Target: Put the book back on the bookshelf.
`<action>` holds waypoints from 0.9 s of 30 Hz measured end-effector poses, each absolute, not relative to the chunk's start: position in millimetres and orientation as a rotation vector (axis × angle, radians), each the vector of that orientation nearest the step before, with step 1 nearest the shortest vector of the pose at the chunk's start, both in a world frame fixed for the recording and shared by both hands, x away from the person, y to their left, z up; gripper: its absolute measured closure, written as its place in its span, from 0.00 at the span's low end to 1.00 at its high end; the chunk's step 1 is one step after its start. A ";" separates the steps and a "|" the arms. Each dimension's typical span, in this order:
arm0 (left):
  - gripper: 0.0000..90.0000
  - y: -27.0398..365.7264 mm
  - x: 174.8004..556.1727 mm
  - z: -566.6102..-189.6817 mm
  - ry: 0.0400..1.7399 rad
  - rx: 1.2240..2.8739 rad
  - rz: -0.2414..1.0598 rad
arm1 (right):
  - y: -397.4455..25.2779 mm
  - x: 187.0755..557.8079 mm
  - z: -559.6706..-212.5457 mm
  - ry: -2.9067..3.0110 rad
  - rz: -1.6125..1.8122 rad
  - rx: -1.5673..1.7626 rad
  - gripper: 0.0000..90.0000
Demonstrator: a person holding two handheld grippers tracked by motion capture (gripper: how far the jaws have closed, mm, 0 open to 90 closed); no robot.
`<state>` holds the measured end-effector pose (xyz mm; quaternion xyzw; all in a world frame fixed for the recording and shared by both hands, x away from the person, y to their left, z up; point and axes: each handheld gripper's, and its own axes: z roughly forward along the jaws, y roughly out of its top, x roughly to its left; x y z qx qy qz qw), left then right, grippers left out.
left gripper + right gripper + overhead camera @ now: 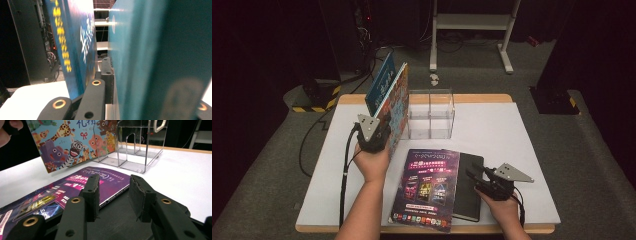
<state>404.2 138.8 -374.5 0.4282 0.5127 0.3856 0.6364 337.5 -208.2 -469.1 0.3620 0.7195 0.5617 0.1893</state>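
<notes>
The left claw (379,131) is clenched on the lower edge of a picture book (393,102), holding it upright on its edge just left of the clear rack (431,114), long axis running away from the person; a blue book (381,82) leans just behind it. The right claw (113,195) is released, jaws parted, hovering over a black notebook (469,187) that lies flat on the tabletop (522,150), partly under a purple magazine (424,187).

Glossy paper covers on picture book (394,100) and magazine (424,187); clear plastic organizer (431,114); matt black notebook (469,192).
</notes>
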 end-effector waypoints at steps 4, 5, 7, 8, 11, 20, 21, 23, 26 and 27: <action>0.90 139.7 398.6 -379.4 1.169 0.995 0.882 | -206.9 337.9 -469.9 2.030 1.576 1.019 0.67; 0.90 140.0 397.7 -380.3 1.169 0.996 0.881 | -206.4 338.0 -470.2 2.033 1.575 1.016 0.67; 0.89 140.6 396.4 -382.0 1.169 0.993 0.877 | -205.4 337.8 -470.8 2.037 1.572 1.015 0.67; 0.89 140.9 396.0 -382.8 1.169 0.994 0.876 | -205.1 337.8 -471.1 2.039 1.570 1.013 0.67; 0.89 142.5 395.0 -383.0 1.169 1.000 0.867 | -204.4 337.7 -471.7 2.043 1.568 1.013 0.67; 0.85 147.5 388.5 -387.2 1.173 1.014 0.791 | -204.4 338.0 -472.8 2.050 1.558 1.016 0.66; 0.85 147.9 387.3 -388.4 1.175 1.015 0.785 | -204.3 338.0 -472.9 2.051 1.557 1.016 0.66; 0.84 149.2 382.6 -392.5 1.174 1.032 0.785 | -203.9 337.8 -473.0 2.052 1.558 1.015 0.66; 0.84 151.1 375.8 -399.6 1.175 1.043 0.778 | -203.5 337.6 -473.2 2.053 1.555 1.012 0.66; 0.84 152.1 373.9 -401.5 1.176 1.050 0.780 | -203.4 337.5 -473.2 2.054 1.554 1.012 0.66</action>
